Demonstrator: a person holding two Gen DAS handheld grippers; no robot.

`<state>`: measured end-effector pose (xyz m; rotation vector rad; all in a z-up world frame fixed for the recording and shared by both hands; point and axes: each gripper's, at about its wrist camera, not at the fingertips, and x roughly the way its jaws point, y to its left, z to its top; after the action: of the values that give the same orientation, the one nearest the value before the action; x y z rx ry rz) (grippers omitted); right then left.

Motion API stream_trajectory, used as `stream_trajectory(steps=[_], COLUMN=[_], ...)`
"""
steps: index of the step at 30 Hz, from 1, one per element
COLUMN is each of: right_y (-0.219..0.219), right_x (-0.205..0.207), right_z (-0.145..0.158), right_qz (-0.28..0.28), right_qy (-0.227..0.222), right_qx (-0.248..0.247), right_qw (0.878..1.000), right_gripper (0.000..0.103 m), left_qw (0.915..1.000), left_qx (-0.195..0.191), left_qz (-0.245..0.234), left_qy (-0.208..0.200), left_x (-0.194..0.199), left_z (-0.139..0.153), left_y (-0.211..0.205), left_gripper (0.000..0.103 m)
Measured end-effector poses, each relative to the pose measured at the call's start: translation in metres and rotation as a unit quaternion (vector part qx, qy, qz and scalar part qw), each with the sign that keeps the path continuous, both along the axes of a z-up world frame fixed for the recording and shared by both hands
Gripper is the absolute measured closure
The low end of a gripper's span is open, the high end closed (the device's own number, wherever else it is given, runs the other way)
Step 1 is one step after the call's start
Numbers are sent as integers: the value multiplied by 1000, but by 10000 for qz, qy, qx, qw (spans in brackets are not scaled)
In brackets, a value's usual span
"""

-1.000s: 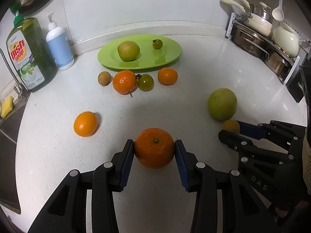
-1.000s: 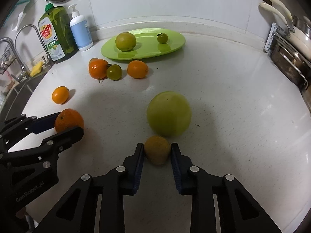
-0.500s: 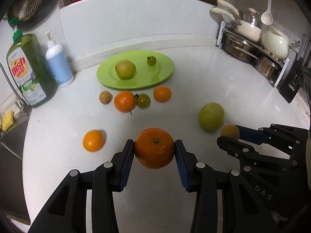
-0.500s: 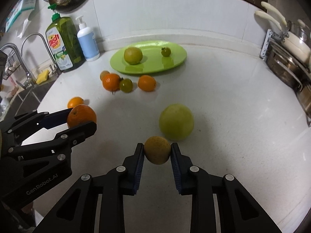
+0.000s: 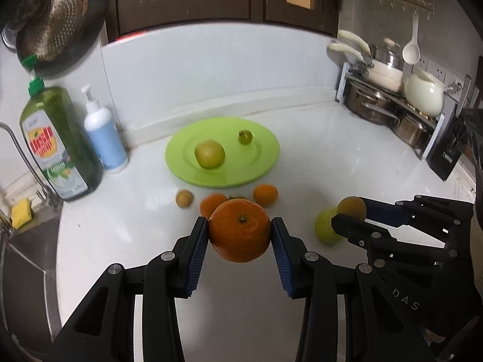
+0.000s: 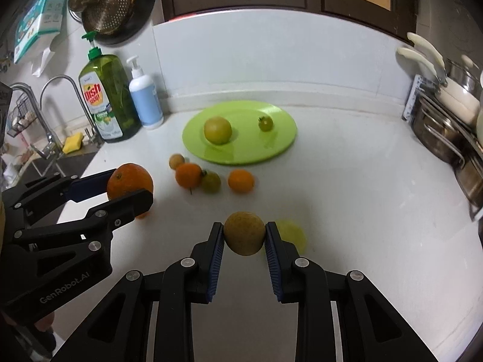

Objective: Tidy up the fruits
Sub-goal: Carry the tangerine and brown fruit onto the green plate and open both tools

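Observation:
My left gripper (image 5: 240, 235) is shut on a large orange (image 5: 240, 230) and holds it above the white counter. My right gripper (image 6: 244, 235) is shut on a small brown-yellow fruit (image 6: 244, 233), also held in the air. A green plate (image 5: 259, 163) at the back holds a yellow-green apple (image 5: 209, 154) and a small green tomato (image 5: 245, 136). In front of the plate lie a small brown fruit (image 6: 176, 160), an orange (image 6: 188, 175), a green tomato (image 6: 211, 182) and a small orange (image 6: 240, 180). A big green fruit (image 5: 324, 226) lies under the right gripper.
A green dish soap bottle (image 6: 107, 96) and a white pump bottle (image 6: 145, 99) stand at the back left beside the sink and tap (image 6: 54, 114). A rack of pots and pans (image 5: 389, 96) stands at the right. A small orange (image 6: 142, 213) lies partly hidden under the left gripper.
Both grippers have risen from the counter with their fruits held, so the counter, plate and loose fruits now look farther below. The big green fruit stays on the counter.

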<state>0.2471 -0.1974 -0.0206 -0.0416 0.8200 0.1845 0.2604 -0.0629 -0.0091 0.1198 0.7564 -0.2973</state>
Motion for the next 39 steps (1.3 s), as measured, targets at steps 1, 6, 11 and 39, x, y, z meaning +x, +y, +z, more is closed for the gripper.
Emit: stream_trajectory(steps=[1, 6, 11, 39], right_y=[1, 6, 10, 2], right_x=[3, 22, 49, 222], right_z=[3, 20, 37, 28], right_qz=[18, 116, 199, 288], right_qy=[-34, -206, -322, 102], right_qx=[11, 90, 145, 63], right_qw=[10000, 9997, 9992, 9995], right_gripper=[74, 74, 74, 74], left_qw=[10000, 9997, 9994, 9996], left_qx=[-1, -12, -57, 185], left_qz=[-3, 26, 50, 110], left_qy=[-33, -251, -349, 187], left_x=[3, 20, 43, 203], left_z=[3, 22, 36, 8], left_y=[1, 6, 10, 0], left_gripper=[61, 61, 61, 61])
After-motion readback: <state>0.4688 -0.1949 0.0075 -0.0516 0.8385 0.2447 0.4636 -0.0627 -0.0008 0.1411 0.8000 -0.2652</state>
